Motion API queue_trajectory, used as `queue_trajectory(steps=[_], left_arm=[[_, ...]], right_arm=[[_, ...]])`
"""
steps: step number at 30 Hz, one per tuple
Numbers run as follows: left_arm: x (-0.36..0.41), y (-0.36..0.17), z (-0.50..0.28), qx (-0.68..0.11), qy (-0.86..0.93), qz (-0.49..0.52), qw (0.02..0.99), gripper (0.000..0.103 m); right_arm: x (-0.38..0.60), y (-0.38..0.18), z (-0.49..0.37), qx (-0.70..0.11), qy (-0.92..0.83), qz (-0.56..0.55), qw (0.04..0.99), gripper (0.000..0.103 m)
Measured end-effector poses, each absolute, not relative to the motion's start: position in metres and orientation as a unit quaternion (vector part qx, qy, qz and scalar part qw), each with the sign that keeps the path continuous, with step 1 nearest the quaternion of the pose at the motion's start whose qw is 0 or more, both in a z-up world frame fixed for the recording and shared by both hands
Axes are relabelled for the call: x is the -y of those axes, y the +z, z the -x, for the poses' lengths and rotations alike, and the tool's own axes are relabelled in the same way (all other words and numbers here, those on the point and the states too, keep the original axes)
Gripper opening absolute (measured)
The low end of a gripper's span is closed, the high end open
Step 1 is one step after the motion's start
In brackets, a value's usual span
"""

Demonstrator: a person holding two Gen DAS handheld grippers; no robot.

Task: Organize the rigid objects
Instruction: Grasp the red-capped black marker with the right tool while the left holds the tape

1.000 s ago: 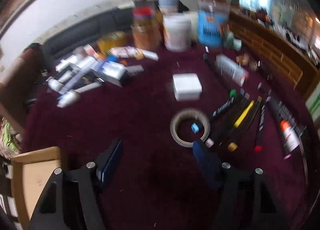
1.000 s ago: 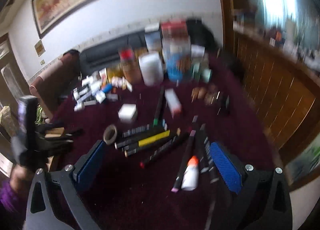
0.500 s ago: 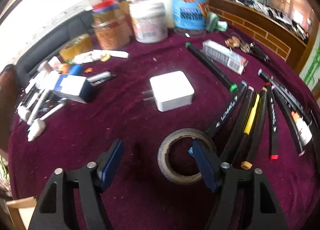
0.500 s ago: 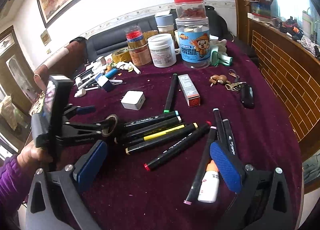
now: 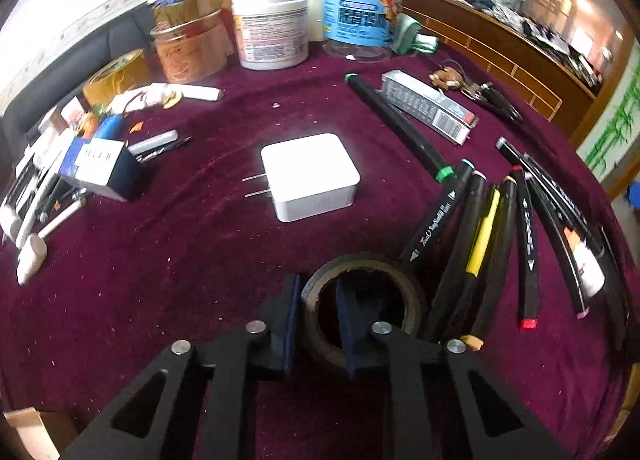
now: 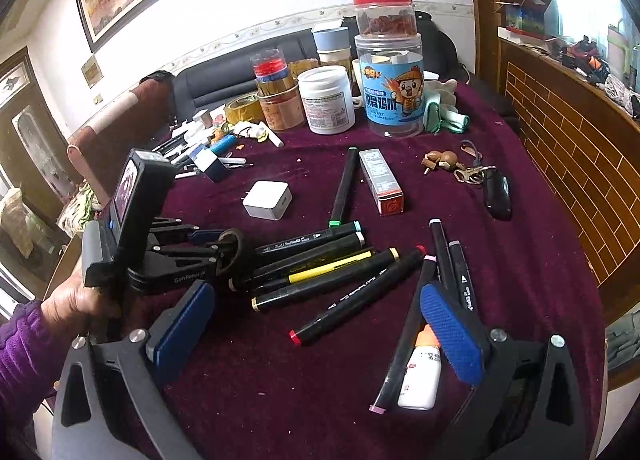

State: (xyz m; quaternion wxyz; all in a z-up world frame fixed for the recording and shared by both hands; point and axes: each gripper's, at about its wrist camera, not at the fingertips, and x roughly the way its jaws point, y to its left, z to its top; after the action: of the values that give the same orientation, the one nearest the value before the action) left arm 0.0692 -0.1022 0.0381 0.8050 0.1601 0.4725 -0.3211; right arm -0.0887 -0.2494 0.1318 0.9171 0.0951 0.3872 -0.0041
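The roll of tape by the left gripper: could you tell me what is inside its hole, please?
One finger of the left gripper sits inside the tape roll, the other outside, pinching its wall. Beyond that the hole is dark; whether cloth shows there cannot be seen.

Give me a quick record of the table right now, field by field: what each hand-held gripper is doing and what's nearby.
left hand-held gripper: jaws just closed on wall of tape roll, one finger inside the ring
right hand-held gripper: open, holding nothing, above markers
white charger: lies beyond the roll, apart
surface: purple tablecloth
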Motion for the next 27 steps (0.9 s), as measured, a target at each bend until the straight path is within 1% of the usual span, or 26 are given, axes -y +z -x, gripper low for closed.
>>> queue_trajectory(steps=[2, 3, 7, 13, 14, 15, 16, 18, 19, 20, 21, 23, 27], left_arm=[[0.099, 0.039, -0.07, -0.482, -0.315, -0.144, 0.805, 0.009], [0.098, 0.039, -0.071, -0.486, -0.314, -0.138, 0.804, 0.008], [0.087, 0.054, -0.062, -0.481, -0.302, -0.119, 0.815, 0.008], [0.06, 0.099, -0.027, -0.439, -0.305, -0.096, 0.84, 0.008], [0.056, 0.106, -0.019, -0.431, -0.308, -0.093, 0.843, 0.008], [0.053, 0.113, -0.011, -0.424, -0.309, -0.092, 0.846, 0.008], [0.049, 0.118, -0.003, -0.419, -0.311, -0.089, 0.849, 0.008], [0.042, 0.126, 0.008, -0.414, -0.317, -0.077, 0.85, 0.008], [0.038, 0.129, 0.014, -0.411, -0.316, -0.073, 0.852, 0.008], [0.035, 0.131, 0.019, -0.406, -0.314, -0.072, 0.855, 0.008], [0.032, 0.133, 0.024, -0.401, -0.312, -0.072, 0.858, 0.008], [0.026, 0.137, 0.035, -0.389, -0.304, -0.077, 0.866, 0.008], [0.02, 0.139, 0.052, -0.378, -0.294, -0.082, 0.874, 0.008]], right_arm=[[0.249, 0.132, 0.087, -0.39, -0.005, -0.096, 0.916, 0.103], [0.25, 0.132, 0.086, -0.391, -0.004, -0.097, 0.915, 0.103], [0.267, 0.133, 0.085, -0.393, -0.01, -0.123, 0.911, 0.103], [0.316, 0.128, 0.085, -0.413, -0.046, -0.168, 0.894, 0.103], [0.321, 0.124, 0.085, -0.423, -0.049, -0.172, 0.888, 0.1], [0.323, 0.119, 0.084, -0.433, -0.048, -0.173, 0.883, 0.094], [0.323, 0.115, 0.084, -0.443, -0.045, -0.175, 0.878, 0.09], [0.32, 0.104, 0.084, -0.467, -0.029, -0.182, 0.865, 0.071], [0.318, 0.099, 0.084, -0.476, -0.02, -0.186, 0.859, 0.066], [0.315, 0.094, 0.083, -0.485, -0.013, -0.19, 0.854, 0.057], [0.313, 0.089, 0.082, -0.492, -0.009, -0.193, 0.849, 0.051], [0.305, 0.085, 0.079, -0.493, -0.001, -0.192, 0.848, 0.047], [0.289, 0.085, 0.065, -0.489, 0.03, -0.216, 0.845, 0.047]])
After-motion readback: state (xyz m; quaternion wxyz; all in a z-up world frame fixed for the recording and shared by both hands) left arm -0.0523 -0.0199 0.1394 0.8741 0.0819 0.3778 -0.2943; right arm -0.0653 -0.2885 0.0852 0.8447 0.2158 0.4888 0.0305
